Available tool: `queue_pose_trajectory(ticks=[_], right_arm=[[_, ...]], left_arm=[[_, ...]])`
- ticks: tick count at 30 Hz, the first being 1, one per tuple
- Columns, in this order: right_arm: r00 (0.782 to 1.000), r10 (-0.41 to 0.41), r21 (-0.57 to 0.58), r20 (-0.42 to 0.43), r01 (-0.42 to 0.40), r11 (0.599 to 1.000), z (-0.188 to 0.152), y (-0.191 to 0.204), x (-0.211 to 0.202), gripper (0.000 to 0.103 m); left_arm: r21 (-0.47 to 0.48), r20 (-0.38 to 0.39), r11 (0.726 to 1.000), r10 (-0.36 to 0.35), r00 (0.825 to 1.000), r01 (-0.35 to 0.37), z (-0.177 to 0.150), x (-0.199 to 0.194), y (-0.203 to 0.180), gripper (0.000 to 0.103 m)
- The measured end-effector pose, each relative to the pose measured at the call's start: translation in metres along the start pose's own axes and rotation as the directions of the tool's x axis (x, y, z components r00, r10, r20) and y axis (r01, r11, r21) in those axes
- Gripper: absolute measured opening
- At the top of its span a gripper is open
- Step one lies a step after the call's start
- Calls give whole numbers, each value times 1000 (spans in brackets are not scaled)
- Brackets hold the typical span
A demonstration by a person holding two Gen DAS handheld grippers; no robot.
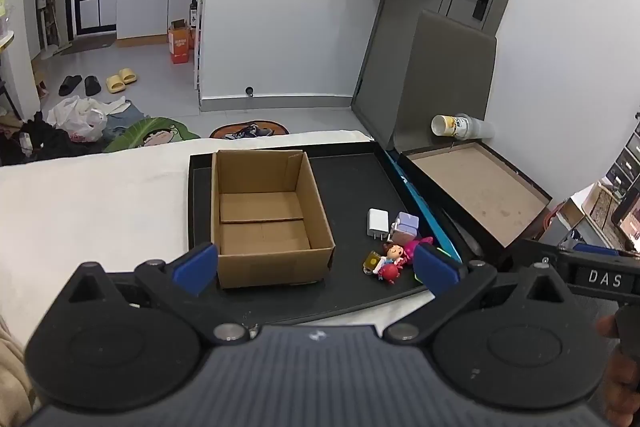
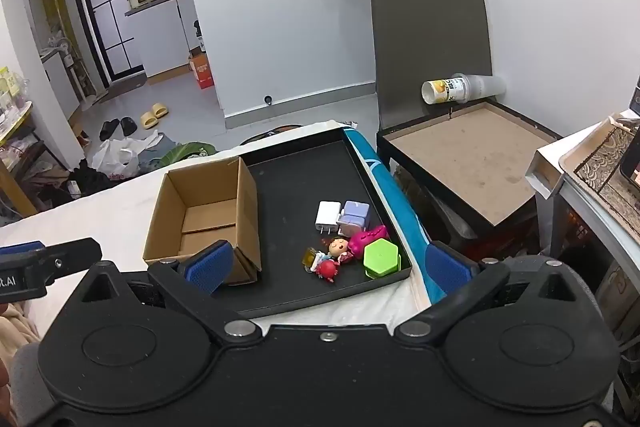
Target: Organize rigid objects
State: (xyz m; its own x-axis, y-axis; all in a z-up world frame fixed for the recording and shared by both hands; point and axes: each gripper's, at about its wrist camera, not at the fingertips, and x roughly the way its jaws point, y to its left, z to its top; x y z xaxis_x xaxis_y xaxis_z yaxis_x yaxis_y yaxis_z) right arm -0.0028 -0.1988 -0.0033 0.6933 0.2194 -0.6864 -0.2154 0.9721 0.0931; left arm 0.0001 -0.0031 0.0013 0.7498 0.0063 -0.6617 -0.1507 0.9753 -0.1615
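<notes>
Bed or table surface, covered in white cloth (image 1: 92,203). Lying directly on it: one shallow black tray (image 2: 304,183), set at the right end. Beside the tray's right edge, a blue-and-white strip (image 2: 384,183); whether it rests on the cloth cannot be told.

Tray holds: open cardboard box (image 1: 264,215) at its left, nothing visible inside; at its right, a close cluster of white charger plug (image 2: 327,215), lilac cube (image 2: 355,215), pink toy (image 2: 366,237), green hexagonal case (image 2: 381,257), doll figure (image 2: 338,249), red ball (image 2: 326,269), small yellow item (image 2: 310,255).
</notes>
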Motion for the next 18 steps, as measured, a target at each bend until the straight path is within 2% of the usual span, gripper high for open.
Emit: queue_pose_trajectory(ticks=[7,8,18], right_arm=[[1000,-4,-4,1,4,1000,-3,2,1,103],[1000,-3,-4,3,3,1000,-3,1,1,103],[1000,-11,0,4,11,1000,-7,1,2,103]], left_arm=[[17,-10,1000,-7,1000,7,0,10,-2,103],[7,-6,1000,-9,1000,9,-4,2,-2,103],[63,-25,998,-8,1000,10,-6,6,-7,103]])
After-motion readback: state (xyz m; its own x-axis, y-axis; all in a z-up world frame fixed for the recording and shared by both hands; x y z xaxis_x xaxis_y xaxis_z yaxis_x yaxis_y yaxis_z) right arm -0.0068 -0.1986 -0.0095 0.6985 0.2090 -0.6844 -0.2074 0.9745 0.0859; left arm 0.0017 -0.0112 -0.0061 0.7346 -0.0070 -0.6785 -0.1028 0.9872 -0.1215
